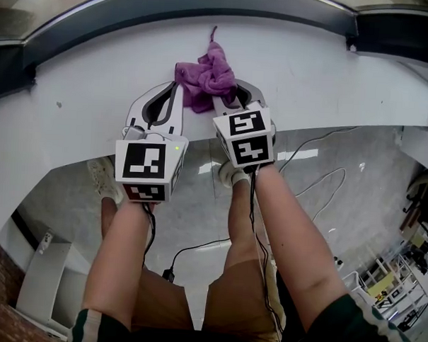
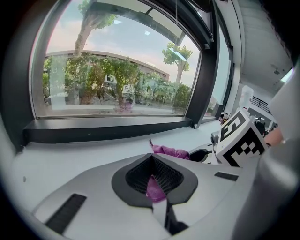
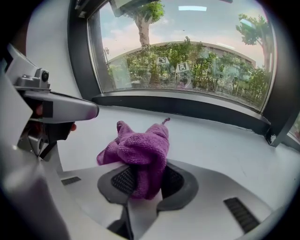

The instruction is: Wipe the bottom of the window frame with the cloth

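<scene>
Jaws, both sets: closed on fabric. We enter the right gripper as clamped across a thick bunch of the purple cloth. The left gripper is drawn almost together, with a thin fold of the same cloth pinched low between its pads.

1. The window: a wide pane at the far side, with trees and a building beyond.
2. The window frame: dark, with its bottom rail running left to right along the far edge of the sill. The cloth lies apart from it, so we judge the wiping not yet begun.
3. The sill: white and broad, bearing only the cloth and the gripper tips.
4. The grippers: side by side at the near edge of the sill, both pointing toward the far rail.
5. The cloth: a crumpled heap on the sill near its middle, at and just beyond the jaw tips.

Handling note: we take the step in hand to be bringing the bundle up to the bottom rail. To do it well, we would keep a loose wad of cloth ahead of the tips, so that fabric and not plastic meets the frame. We would then press it onto the rail and sweep steadily along it, working into the corner at the right.

Jaw detail: the right pads are parted only by the thickness of the cloth, which spills out on both sides. The left gap is a mere slit showing a scrap of purple. We judge that hold shallow and liable to slip, so the right grip should carry the load.
</scene>
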`<action>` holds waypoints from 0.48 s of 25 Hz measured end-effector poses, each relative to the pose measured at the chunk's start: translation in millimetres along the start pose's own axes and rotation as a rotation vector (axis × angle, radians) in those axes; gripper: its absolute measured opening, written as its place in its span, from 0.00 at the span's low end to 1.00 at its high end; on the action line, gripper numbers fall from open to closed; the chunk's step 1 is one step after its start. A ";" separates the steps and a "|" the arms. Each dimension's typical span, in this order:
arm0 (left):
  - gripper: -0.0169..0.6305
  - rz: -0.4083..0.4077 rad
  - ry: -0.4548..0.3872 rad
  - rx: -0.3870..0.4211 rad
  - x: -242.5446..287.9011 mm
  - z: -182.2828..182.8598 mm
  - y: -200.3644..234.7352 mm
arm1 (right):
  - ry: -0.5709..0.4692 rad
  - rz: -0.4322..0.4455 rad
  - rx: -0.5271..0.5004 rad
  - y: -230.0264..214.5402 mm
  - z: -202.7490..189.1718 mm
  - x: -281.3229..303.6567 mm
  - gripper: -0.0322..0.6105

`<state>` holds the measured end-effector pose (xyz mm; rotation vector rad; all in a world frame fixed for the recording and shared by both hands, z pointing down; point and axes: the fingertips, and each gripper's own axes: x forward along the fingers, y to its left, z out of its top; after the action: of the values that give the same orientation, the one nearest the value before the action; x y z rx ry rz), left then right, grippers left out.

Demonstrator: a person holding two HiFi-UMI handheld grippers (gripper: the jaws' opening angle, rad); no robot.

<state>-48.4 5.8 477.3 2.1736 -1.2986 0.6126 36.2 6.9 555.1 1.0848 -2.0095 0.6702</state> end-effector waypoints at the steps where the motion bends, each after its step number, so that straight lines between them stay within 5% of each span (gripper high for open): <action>1: 0.04 0.005 -0.001 -0.002 -1.8 0.0 3.8 | 0.000 0.004 -0.003 3.4 1.6 1.4 0.23; 12: 0.04 0.044 -0.002 -0.013 -19.8 -3.9 37.7 | 0.002 0.033 -0.013 40.8 17.0 16.6 0.23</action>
<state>-91.1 6.3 475.9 2.1407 -1.3515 0.6174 -11.0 7.3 554.6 1.0456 -2.0309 0.6742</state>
